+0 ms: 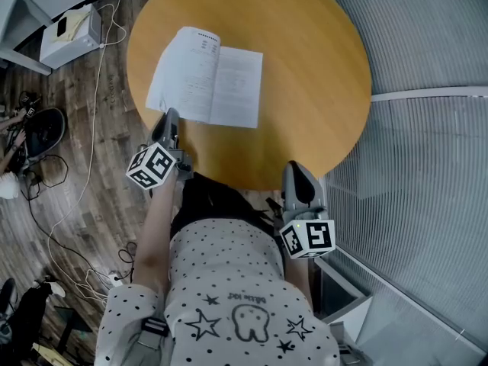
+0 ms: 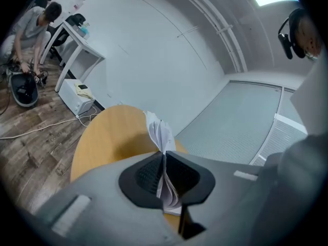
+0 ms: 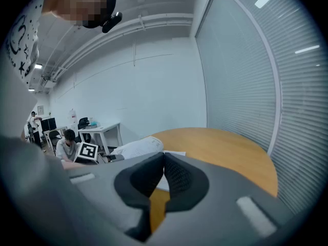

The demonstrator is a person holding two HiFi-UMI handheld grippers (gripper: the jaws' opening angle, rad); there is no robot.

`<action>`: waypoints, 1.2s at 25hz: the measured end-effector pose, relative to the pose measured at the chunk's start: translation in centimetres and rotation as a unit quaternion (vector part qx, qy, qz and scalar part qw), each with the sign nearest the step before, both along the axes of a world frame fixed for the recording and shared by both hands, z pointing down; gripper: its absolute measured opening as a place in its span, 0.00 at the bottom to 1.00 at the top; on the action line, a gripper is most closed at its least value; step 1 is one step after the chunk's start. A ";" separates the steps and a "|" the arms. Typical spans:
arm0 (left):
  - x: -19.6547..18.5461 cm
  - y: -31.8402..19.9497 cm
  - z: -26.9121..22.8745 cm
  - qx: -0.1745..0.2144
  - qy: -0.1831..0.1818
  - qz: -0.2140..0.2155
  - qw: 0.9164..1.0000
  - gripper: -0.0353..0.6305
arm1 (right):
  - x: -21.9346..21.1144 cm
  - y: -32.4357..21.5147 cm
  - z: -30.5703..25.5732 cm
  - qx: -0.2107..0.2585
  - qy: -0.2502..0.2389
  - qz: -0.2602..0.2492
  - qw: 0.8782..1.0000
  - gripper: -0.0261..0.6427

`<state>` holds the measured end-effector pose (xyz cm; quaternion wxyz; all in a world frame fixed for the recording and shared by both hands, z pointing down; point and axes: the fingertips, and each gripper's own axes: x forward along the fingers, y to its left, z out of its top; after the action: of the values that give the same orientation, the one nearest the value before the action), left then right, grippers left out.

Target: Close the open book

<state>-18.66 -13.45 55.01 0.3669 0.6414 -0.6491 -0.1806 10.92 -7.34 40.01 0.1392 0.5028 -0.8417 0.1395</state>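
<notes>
Head view: open book (image 1: 207, 76) on round wooden table (image 1: 320, 67), left gripper (image 1: 169, 120) at its near left corner, right gripper (image 1: 296, 170) at the table's near edge, well apart from the book.

Left gripper view: jaws pinched on a sheaf of pages (image 2: 160, 132). Best carried in an arc over the spine, released only once flat.

Right gripper view: jaws pressed together, empty; free to steady the far page.

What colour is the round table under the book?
Plain orange-tan table, clearest in the head view.
</notes>
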 end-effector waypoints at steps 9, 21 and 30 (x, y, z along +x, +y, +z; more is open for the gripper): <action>2.8 -0.9 -1.2 0.012 -0.068 0.046 0.997 0.09 | 1.4 0.0 0.8 0.002 -0.008 0.008 1.000 0.05; 6.0 -1.8 -2.8 0.022 -0.151 0.107 0.983 0.09 | 1.8 -0.1 0.9 0.001 -0.014 0.021 1.000 0.05; 8.8 -2.3 -3.0 0.023 -0.178 0.141 0.974 0.09 | 3.2 0.3 1.1 0.000 -0.017 0.037 0.999 0.05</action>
<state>-9.90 -15.78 51.98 0.2524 0.7564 -0.6030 -0.0243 14.16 -7.02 41.13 0.1199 0.5312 -0.8247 0.1530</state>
